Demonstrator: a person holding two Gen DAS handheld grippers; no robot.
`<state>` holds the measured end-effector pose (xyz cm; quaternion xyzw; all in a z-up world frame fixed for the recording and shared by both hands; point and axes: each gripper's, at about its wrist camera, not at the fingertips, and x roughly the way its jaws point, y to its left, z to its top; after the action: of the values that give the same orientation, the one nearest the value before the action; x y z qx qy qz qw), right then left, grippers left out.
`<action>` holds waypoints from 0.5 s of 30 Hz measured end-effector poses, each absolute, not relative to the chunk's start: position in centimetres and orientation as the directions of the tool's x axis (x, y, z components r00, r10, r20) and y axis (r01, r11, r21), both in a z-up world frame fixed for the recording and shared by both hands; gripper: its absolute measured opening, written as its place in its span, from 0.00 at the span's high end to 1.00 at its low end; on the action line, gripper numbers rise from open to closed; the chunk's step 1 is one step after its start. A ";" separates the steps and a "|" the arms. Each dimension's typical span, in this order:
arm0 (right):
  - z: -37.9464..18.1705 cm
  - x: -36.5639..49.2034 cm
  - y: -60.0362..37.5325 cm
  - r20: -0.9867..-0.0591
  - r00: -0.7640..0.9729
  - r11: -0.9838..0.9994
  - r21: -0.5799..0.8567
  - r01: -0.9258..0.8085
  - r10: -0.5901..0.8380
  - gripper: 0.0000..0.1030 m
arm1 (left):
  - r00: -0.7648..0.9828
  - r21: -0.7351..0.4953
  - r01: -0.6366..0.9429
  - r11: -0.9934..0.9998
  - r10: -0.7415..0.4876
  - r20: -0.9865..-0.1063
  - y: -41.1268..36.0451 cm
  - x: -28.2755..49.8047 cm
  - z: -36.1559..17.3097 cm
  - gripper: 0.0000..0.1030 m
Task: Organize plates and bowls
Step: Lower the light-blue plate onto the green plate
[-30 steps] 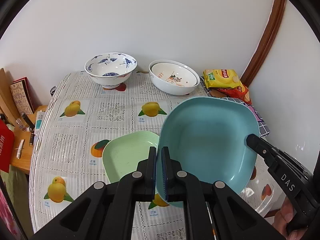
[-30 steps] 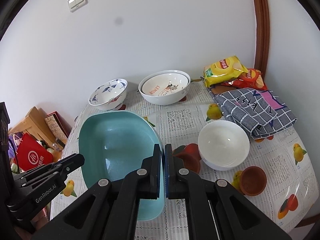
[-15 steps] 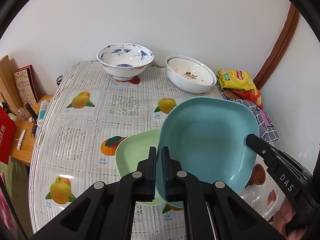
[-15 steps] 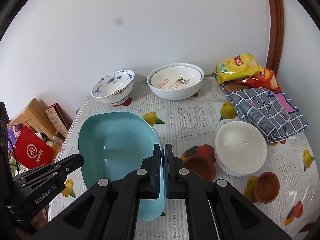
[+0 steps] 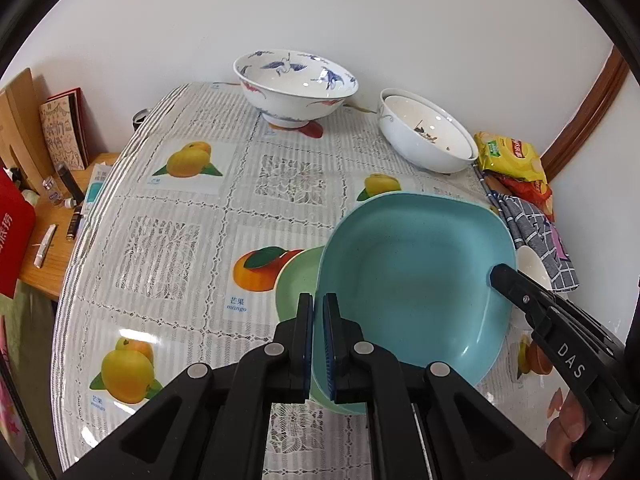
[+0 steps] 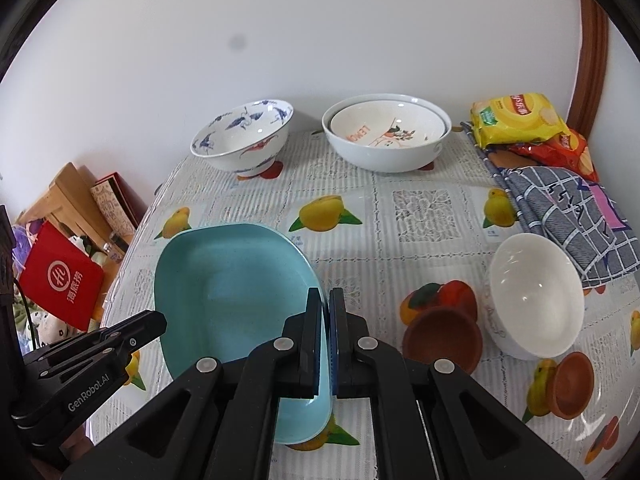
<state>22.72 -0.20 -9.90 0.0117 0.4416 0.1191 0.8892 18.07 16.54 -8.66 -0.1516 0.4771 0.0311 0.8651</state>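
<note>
- The tabletop (image 5: 192, 216), under a lace cloth printed with fruit, has its left edge curving down toward a lower wooden shelf (image 5: 52, 240) with small clutter; its far edge meets the white wall.
- The widest bare stretch of cloth lies in the middle and left of the tabletop, between the held plate and the far bowls.
- Along the far edge stand a blue-patterned bowl (image 5: 295, 88) on the left and a white bowl with a smaller one nested inside (image 6: 386, 136) to its right; they stand apart.
- The right side is crowded: snack bags (image 6: 520, 124) far right, a checked cloth (image 6: 560, 216) nearer, then a plain white bowl (image 6: 534, 300) leaning on its side just beside two small brown dishes (image 6: 442, 336).
- The teal plate (image 5: 416, 280) is squarish with rounded corners, deep-welled, matte and faintly speckled. It is held tilted above the tabletop at the near middle.
- The left gripper (image 5: 316, 344) pinches the plate's left rim between its fingers; the right gripper (image 6: 325, 344) pinches the opposite rim the same way.
- A pale green plate (image 5: 296, 280) lies flat on the tabletop beneath the teal one, its left edge showing; whether the two touch cannot be told.
</note>
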 end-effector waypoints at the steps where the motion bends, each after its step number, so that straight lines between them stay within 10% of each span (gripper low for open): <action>1: -10.2 22.8 0.0 -0.786 0.577 0.971 0.121 -0.206 0.221 0.96 | 0.538 -0.233 -0.202 0.951 -0.091 -0.838 16.7 18.2 -8.9 0.94; 15: -12.8 25.5 1.8 -0.826 0.527 0.968 0.082 -0.239 0.200 0.96 | 0.500 -0.232 -0.212 0.949 -0.098 -0.860 17.8 19.3 -11.3 0.94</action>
<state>25.46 1.83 -12.81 -0.0205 0.4699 0.1257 0.8735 19.29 17.80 -11.34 -0.1556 0.4986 0.0336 0.8521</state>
